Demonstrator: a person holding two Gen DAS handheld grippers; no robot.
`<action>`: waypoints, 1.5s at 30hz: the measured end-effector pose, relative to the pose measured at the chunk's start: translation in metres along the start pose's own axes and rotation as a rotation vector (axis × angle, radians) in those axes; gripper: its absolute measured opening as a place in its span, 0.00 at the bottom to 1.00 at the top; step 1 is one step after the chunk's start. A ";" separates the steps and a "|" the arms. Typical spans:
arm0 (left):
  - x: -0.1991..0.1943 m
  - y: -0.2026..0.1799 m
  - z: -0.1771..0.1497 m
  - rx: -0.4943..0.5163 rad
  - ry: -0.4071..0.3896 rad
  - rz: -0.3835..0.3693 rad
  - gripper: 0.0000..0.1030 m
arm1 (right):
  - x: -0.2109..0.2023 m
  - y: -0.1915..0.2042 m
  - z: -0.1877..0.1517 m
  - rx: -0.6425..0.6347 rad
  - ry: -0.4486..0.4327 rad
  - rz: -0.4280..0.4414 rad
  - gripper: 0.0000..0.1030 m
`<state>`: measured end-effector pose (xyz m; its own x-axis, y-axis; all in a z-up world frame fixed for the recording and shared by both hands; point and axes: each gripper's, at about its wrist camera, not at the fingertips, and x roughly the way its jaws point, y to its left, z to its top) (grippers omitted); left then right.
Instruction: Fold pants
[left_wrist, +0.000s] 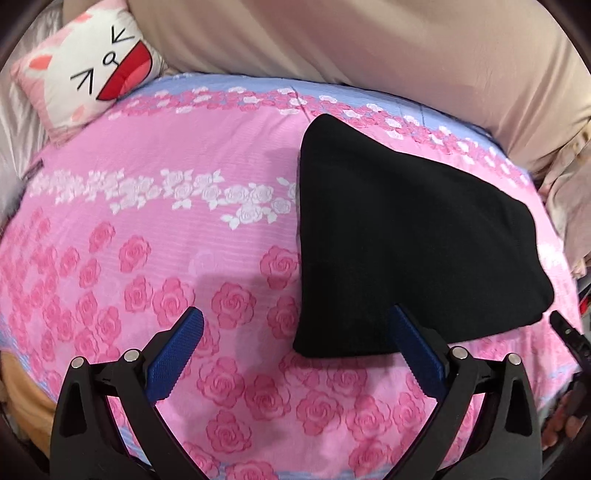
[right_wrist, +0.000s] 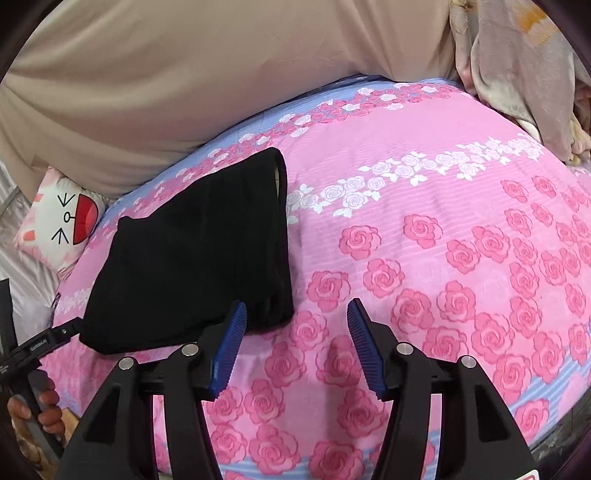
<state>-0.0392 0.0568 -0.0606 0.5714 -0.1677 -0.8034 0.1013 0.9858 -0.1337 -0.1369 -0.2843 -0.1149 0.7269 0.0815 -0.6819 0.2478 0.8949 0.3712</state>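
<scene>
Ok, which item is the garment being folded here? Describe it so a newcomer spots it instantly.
Start from the pink rose-print bedspread covering the bed. On it lie the black pants, a flat folded bundle just ahead of both open grippers. It is the only plain dark item; the cartoon cat pillow is white and pink.

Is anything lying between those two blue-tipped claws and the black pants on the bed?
Nothing visible. The folded black pants lie on the rose-print bedspread, just ahead of the open left gripper and right gripper; only bare bedspread lies between.
</scene>
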 end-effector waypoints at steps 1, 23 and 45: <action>-0.001 0.001 -0.002 -0.001 -0.001 -0.002 0.95 | 0.000 0.001 -0.001 -0.001 0.002 -0.003 0.60; -0.004 -0.009 0.005 0.089 -0.090 0.171 0.95 | 0.004 0.114 0.046 -0.247 -0.100 0.090 0.29; -0.018 0.070 0.029 -0.041 -0.166 0.124 0.95 | 0.086 0.233 0.050 -0.382 0.084 0.229 0.24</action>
<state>-0.0186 0.1282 -0.0387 0.7039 -0.0405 -0.7092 -0.0090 0.9978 -0.0658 0.0154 -0.0910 -0.0551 0.6769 0.3178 -0.6639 -0.1795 0.9460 0.2699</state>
